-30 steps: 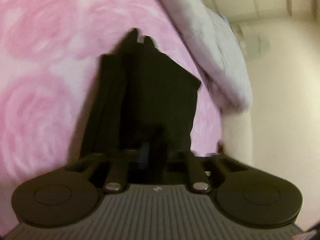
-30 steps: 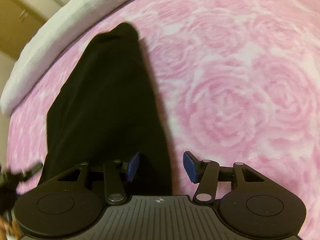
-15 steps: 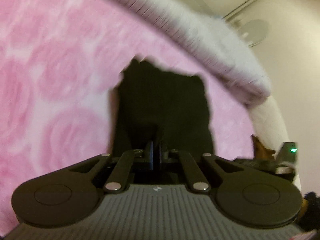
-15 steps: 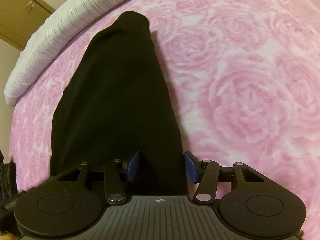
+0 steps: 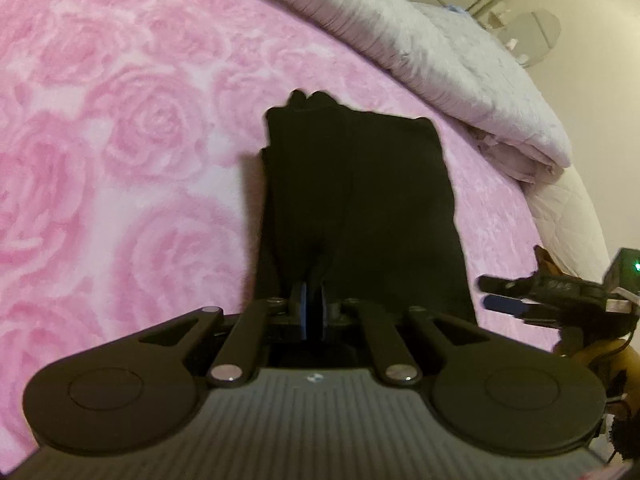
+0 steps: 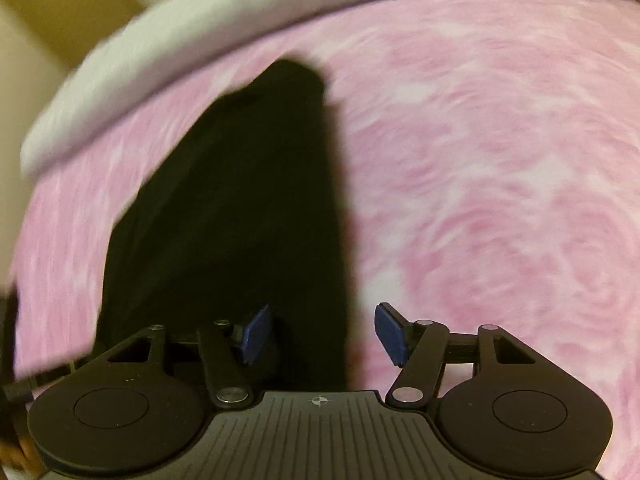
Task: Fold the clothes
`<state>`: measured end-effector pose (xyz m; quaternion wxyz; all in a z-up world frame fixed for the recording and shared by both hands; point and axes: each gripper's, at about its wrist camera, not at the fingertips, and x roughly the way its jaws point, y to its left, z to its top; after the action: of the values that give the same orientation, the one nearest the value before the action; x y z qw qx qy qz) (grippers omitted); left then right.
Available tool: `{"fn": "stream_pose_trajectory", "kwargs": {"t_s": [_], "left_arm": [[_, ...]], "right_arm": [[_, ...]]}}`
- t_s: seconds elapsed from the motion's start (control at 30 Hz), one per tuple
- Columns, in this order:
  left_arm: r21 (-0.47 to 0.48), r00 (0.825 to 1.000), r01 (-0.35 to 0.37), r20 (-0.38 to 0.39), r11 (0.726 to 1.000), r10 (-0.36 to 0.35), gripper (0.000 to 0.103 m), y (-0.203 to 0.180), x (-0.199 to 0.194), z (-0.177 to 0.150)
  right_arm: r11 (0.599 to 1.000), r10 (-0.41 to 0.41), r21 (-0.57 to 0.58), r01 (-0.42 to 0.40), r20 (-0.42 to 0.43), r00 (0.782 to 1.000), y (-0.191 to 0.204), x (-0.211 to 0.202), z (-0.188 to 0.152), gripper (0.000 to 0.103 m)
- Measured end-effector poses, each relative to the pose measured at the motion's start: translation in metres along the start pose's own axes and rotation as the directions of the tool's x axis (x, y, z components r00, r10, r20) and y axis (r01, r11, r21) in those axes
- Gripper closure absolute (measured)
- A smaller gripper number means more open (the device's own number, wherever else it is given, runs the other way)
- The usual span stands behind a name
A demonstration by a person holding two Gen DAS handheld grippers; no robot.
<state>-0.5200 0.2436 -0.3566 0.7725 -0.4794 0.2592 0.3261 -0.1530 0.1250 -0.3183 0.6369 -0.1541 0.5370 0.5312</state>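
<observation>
A black garment [image 5: 360, 200] lies folded lengthwise on the pink rose-patterned bedspread [image 5: 120, 160]. My left gripper [image 5: 313, 312] is shut on the garment's near edge, the cloth pinched between its blue pads. In the right wrist view the same black garment [image 6: 240, 208] stretches away toward the upper left. My right gripper [image 6: 322, 336] is open, its blue pads [image 6: 256, 334] apart, with the garment's near right edge lying between them. The right gripper also shows at the right edge of the left wrist view [image 5: 504, 294].
A rolled grey-white blanket [image 5: 440, 52] runs along the far side of the bed. The mattress edge [image 5: 568, 216] drops off at the right. A pale wall and cupboards stand beyond. A wooden cabinet [image 6: 60, 8] shows at the upper left of the right wrist view.
My left gripper has closed on the garment's edge and drawn it flatter. My right gripper stays open and is moving, blurring its view; it now appears at the right of the left wrist view.
</observation>
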Motion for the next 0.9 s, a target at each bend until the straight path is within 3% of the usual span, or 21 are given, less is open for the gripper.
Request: {"fn": "stream_pose_trajectory", "kwargs": {"t_s": [0.07, 0.17, 0.23, 0.37, 0.43, 0.47, 0.53, 0.6, 0.63, 0.73, 0.9], "left_arm": [[-0.029, 0.998, -0.040, -0.041, 0.999, 0.039, 0.087, 0.004, 0.010, 0.003], [0.067, 0.992, -0.121, -0.032, 0.990, 0.123, 0.088, -0.024, -0.005, 0.018], [0.140, 0.985, -0.170, -0.002, 0.975, 0.172, 0.093, -0.044, -0.022, 0.026], [0.227, 0.992, -0.129, 0.027, 0.965, 0.126, 0.093, -0.075, -0.044, 0.027], [0.274, 0.996, -0.088, -0.005, 0.958, 0.093, 0.093, -0.083, -0.035, 0.016], [0.279, 0.994, -0.092, -0.031, 0.956, 0.104, 0.094, -0.082, -0.027, 0.007], [0.276, 0.987, -0.117, -0.075, 0.954, 0.143, 0.095, -0.078, -0.010, -0.009], [0.247, 0.975, -0.172, -0.097, 0.954, 0.201, 0.095, -0.066, 0.002, -0.025], [0.251, 0.971, -0.184, -0.101, 0.950, 0.215, 0.095, -0.072, -0.005, -0.025], [0.265, 0.961, -0.217, -0.113, 0.939, 0.254, 0.095, -0.091, -0.028, -0.022], [0.289, 0.939, -0.271, -0.131, 0.918, 0.319, 0.093, -0.123, -0.065, -0.018]], "right_arm": [[0.999, -0.028, 0.025, 0.029, -0.033, 0.999, -0.008, 0.009, 0.000, 0.041], [0.998, -0.056, -0.001, 0.056, -0.086, 0.995, -0.005, 0.020, -0.004, 0.041], [0.999, -0.039, -0.014, 0.039, -0.037, 0.999, 0.005, 0.003, -0.003, 0.041], [0.997, -0.035, -0.065, 0.037, 0.024, 0.999, 0.027, -0.028, -0.009, 0.041], [0.989, -0.069, -0.129, 0.072, 0.029, 0.997, 0.040, -0.037, -0.021, 0.042], [0.985, -0.062, -0.161, 0.068, 0.038, 0.997, 0.045, -0.041, -0.029, 0.048], [0.977, -0.051, -0.204, 0.055, 0.024, 0.998, 0.056, -0.039, -0.045, 0.048], [0.974, -0.064, -0.221, 0.051, -0.055, 0.996, 0.058, -0.018, -0.062, 0.048], [0.972, -0.072, -0.231, 0.050, -0.090, 0.993, 0.059, -0.008, -0.069, 0.048], [0.947, -0.136, -0.303, 0.108, -0.072, 0.988, 0.074, -0.006, -0.071, 0.048], [0.982, -0.103, -0.166, 0.092, -0.058, 0.993, 0.080, -0.056, -0.063, 0.047]]}}
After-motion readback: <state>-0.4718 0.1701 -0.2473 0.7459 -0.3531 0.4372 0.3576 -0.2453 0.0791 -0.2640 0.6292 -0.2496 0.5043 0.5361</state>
